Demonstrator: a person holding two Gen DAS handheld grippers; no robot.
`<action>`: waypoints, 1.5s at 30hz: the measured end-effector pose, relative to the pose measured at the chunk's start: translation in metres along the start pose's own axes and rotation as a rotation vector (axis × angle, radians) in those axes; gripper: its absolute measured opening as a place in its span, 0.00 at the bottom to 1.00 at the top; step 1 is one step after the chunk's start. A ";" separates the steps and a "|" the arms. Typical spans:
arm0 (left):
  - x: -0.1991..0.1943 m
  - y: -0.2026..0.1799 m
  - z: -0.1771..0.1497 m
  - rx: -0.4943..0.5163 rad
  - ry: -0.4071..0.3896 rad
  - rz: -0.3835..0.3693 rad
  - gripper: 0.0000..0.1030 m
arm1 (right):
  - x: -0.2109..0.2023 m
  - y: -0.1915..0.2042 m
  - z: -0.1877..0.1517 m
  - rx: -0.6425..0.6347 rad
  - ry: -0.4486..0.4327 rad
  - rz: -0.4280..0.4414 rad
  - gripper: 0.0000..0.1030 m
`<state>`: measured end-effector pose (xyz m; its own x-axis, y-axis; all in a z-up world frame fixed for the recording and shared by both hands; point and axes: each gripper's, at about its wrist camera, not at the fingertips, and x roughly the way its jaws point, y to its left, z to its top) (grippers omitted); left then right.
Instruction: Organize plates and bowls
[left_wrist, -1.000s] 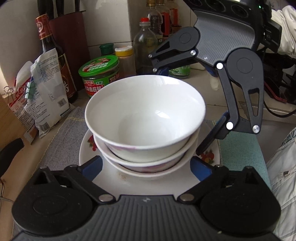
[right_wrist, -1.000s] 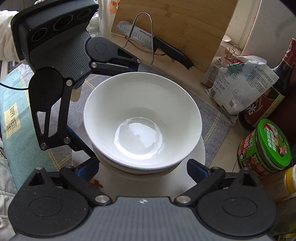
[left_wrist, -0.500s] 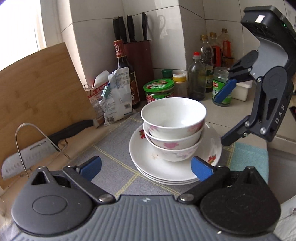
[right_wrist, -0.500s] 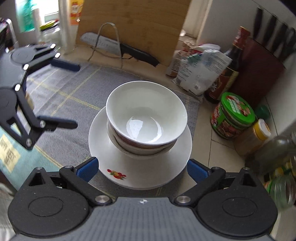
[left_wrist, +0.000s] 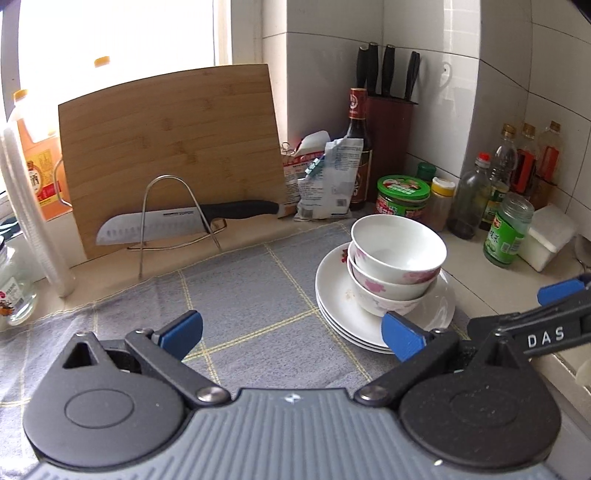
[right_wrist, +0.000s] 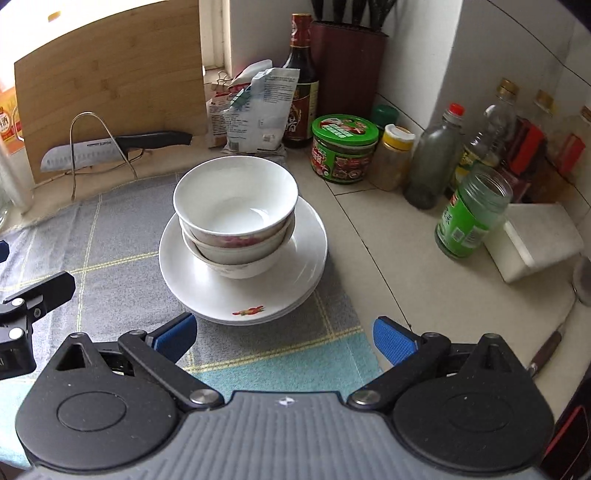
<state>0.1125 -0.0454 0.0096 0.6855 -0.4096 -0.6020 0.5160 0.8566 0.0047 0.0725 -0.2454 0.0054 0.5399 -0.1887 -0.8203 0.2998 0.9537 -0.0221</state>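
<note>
White bowls with pink floral print ahead of the jaws; white plates with red motif; grey cloth with yellow grid lines beneath.

A knife rests in a wire rack before a leaning bamboo cutting board.

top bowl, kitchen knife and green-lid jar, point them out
top bowl (right_wrist: 236, 210), right wrist view, inside bottom
kitchen knife (left_wrist: 147, 227), left wrist view, blade
green-lid jar (right_wrist: 345, 131), right wrist view, lid
</note>
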 end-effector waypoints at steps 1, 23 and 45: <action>-0.004 0.000 0.000 -0.002 -0.005 0.005 0.99 | -0.004 0.001 -0.003 0.018 -0.004 0.003 1.00; -0.019 -0.008 0.000 0.020 0.024 0.012 0.99 | -0.035 0.006 -0.017 0.061 -0.062 0.009 1.00; -0.027 -0.009 0.001 0.020 0.016 0.016 0.99 | -0.042 0.006 -0.019 0.064 -0.078 0.009 1.00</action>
<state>0.0902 -0.0421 0.0271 0.6853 -0.3912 -0.6143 0.5157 0.8563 0.0300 0.0370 -0.2272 0.0287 0.6014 -0.2004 -0.7734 0.3434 0.9389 0.0237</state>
